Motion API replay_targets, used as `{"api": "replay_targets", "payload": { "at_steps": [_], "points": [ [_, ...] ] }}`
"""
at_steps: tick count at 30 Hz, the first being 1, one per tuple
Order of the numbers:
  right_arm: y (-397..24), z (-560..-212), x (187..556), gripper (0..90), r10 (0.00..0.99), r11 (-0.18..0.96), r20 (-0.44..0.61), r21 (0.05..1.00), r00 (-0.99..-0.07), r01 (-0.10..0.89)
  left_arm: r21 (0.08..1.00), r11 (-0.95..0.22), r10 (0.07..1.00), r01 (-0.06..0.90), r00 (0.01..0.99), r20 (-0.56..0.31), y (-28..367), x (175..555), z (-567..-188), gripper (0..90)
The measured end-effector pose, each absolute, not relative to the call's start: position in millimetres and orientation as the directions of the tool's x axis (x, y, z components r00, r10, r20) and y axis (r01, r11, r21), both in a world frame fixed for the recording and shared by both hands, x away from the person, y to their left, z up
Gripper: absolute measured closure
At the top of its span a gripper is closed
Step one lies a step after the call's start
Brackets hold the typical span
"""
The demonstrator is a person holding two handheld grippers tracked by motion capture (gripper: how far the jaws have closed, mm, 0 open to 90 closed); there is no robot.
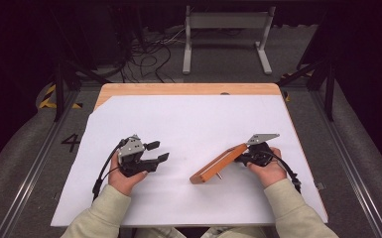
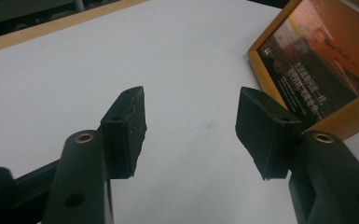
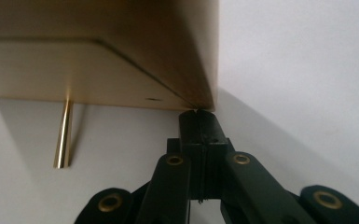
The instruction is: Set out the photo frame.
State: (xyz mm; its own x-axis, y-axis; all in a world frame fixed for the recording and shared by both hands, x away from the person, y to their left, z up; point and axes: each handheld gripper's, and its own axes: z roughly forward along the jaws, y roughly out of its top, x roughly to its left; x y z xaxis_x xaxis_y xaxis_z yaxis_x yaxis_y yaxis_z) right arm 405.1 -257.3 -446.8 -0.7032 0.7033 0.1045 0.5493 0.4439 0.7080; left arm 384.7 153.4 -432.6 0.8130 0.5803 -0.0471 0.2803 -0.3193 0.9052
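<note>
A wooden picture frame (image 1: 218, 163) leans on the white sheet (image 1: 193, 119) right of centre, propped on a thin brass peg (image 1: 220, 175). My right gripper (image 1: 243, 157) is at the frame's right end. In the right gripper view its jaws are pressed flat together, and the right gripper (image 3: 198, 114) touches the lower corner of the frame's wooden back (image 3: 98, 46), with the peg (image 3: 64, 135) to the left. My left gripper (image 1: 159, 151) is held above the sheet at the left, open and empty. The left gripper (image 2: 191, 126) points toward the frame's printed front (image 2: 317, 60).
The sheet covers most of a wooden table (image 1: 188, 89), whose far edge shows bare. Beyond the table, on the floor, stand a grey metal stand (image 1: 225, 29) and a tangle of cables (image 1: 149, 54). Bare sheet lies between the two grippers.
</note>
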Motion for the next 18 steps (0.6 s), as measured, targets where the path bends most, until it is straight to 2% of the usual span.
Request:
{"api": "replay_targets", "payload": {
  "at_steps": [6, 18],
  "points": [
    [-255.8, -452.4, 417.7, 90.0, 0.712, 0.395, 0.146, 0.725, -0.686, 0.564, 0.906, -0.317, 0.586, 0.280, 0.809, -0.044, 156.6, 382.6, -432.6, 43.6],
    [-239.8, -453.8, 436.0, 90.0, 0.708, 0.389, 0.162, 0.723, -0.687, 0.571, 0.905, -0.312, 0.600, 0.288, 0.799, -0.047, 162.3, 379.7, -433.7, 43.5]
  ]
}}
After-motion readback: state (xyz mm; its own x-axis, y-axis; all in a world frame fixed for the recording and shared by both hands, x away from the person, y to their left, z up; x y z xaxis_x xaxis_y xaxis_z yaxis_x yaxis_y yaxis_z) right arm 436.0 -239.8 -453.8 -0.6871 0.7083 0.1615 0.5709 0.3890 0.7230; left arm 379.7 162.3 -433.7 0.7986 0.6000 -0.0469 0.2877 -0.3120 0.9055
